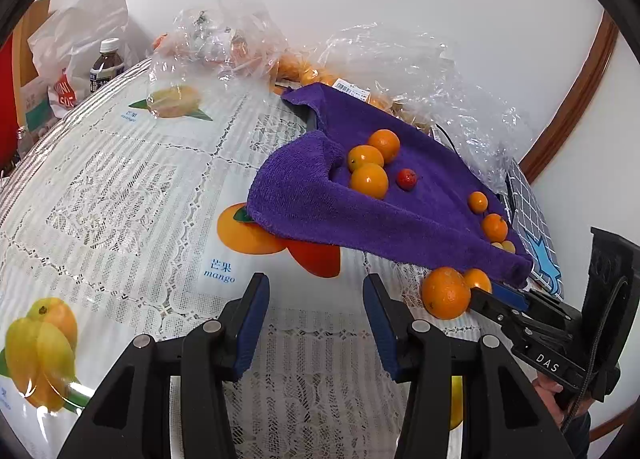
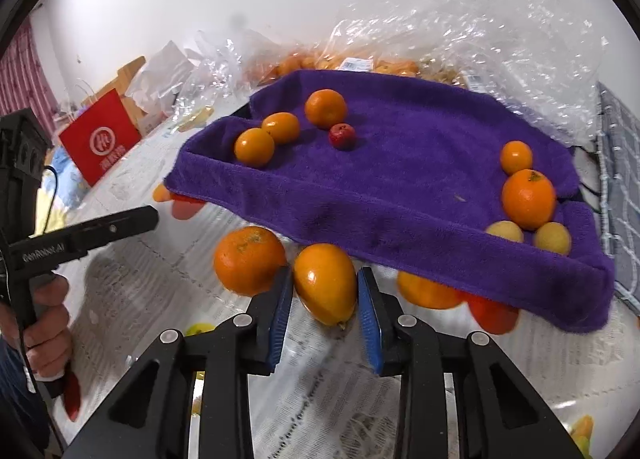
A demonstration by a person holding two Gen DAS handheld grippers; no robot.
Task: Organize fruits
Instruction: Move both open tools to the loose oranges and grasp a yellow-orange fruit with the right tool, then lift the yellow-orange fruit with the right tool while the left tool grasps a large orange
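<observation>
A purple towel (image 2: 400, 163) lies on the table and holds several oranges, a small red fruit (image 2: 342, 135) and two pale yellow fruits (image 2: 552, 237). My right gripper (image 2: 324, 299) has its blue pads on either side of a glossy oval orange fruit (image 2: 325, 283) on the tablecloth by the towel's front edge. A round orange (image 2: 248, 259) sits just left of it, touching the left finger. In the left wrist view the same round orange (image 1: 446, 293) and the oval fruit (image 1: 478, 281) show at right with the right gripper (image 1: 486, 293). My left gripper (image 1: 316, 299) is open and empty above the tablecloth.
Crumpled clear plastic bags (image 1: 400, 59) with more fruit lie behind the towel. A dark bottle (image 1: 106, 63) and white bags stand at the far left. A red paper bag (image 2: 100, 139) stands at left. A grid-patterned cloth (image 1: 532, 219) lies right of the towel.
</observation>
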